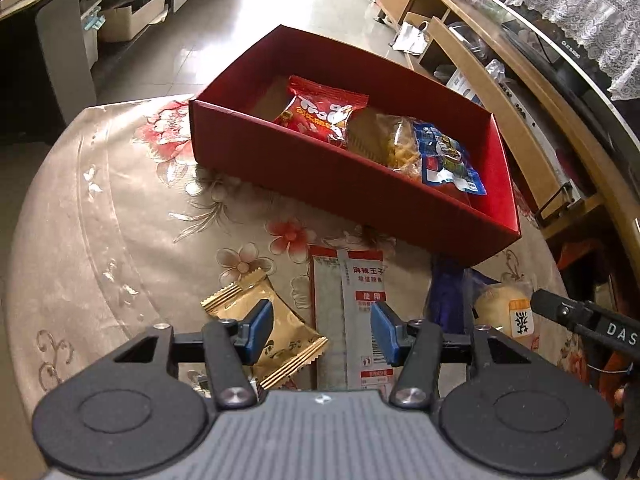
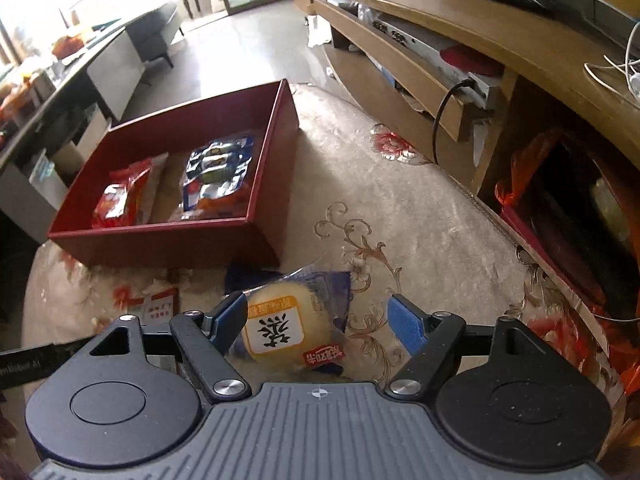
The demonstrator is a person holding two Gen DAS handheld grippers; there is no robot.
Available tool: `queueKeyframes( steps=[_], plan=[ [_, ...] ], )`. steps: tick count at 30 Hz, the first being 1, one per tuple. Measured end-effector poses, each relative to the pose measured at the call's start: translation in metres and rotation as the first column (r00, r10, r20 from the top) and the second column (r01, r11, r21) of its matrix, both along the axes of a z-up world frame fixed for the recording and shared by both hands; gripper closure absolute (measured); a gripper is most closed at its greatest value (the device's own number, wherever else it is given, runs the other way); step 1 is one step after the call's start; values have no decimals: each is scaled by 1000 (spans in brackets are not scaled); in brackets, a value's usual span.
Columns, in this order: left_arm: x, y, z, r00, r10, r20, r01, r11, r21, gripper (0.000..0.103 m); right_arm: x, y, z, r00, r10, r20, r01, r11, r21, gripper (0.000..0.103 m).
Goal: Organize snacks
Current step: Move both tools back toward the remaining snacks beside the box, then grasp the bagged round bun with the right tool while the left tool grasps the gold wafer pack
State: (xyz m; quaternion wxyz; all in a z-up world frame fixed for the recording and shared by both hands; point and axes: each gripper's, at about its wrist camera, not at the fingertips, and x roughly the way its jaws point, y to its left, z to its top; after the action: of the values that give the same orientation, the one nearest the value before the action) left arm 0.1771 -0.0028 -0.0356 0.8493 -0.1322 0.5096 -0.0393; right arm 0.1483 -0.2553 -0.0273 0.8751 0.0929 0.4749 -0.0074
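The left tongs (image 1: 322, 330) stand apart with nothing between their blue pads, held low over the surface (image 1: 120, 220), a round top under a floral cloth. Under the left pad lies a gold foil snack packet (image 1: 264, 326); beside it, reaching under the gap and the right pad, lies a flat red-and-white snack packet (image 1: 348, 300) printed with Chinese characters.

The right tongs (image 2: 318, 326) are also spread wide, and a round yellow cake in a clear and blue wrapper (image 2: 292, 328) sits between the pads — close against the left pad, well clear of the right one, resting on the cloth and not gripped. In the left wrist view the same cake shows at the right, next to the tip of the right tongs.

Beyond the loose packets stands an open red cardboard box (image 1: 320, 176), just past the red-and-white packet and the cake. Inside it are two items side by side: a red snack bag (image 1: 324, 114) toward one end, and a blue-and-clear bag of yellow-orange snack pieces (image 1: 432, 152) next to it, the two touching or slightly overlapping — the rest of the box floor shows brown.

Farther out, a wooden TV cabinet (image 2: 440, 40) with cluttered shelves runs along the right, and tiled floor (image 1: 192, 40) lies behind the box.
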Motion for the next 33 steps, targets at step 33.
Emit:
queueKeyframes(
  steps=[33],
  plan=[
    [9, 33, -27, 997, 20, -77, -20, 1000, 1, 44, 30, 36, -45, 972, 191, -136, -205, 974, -99, 23]
  ],
)
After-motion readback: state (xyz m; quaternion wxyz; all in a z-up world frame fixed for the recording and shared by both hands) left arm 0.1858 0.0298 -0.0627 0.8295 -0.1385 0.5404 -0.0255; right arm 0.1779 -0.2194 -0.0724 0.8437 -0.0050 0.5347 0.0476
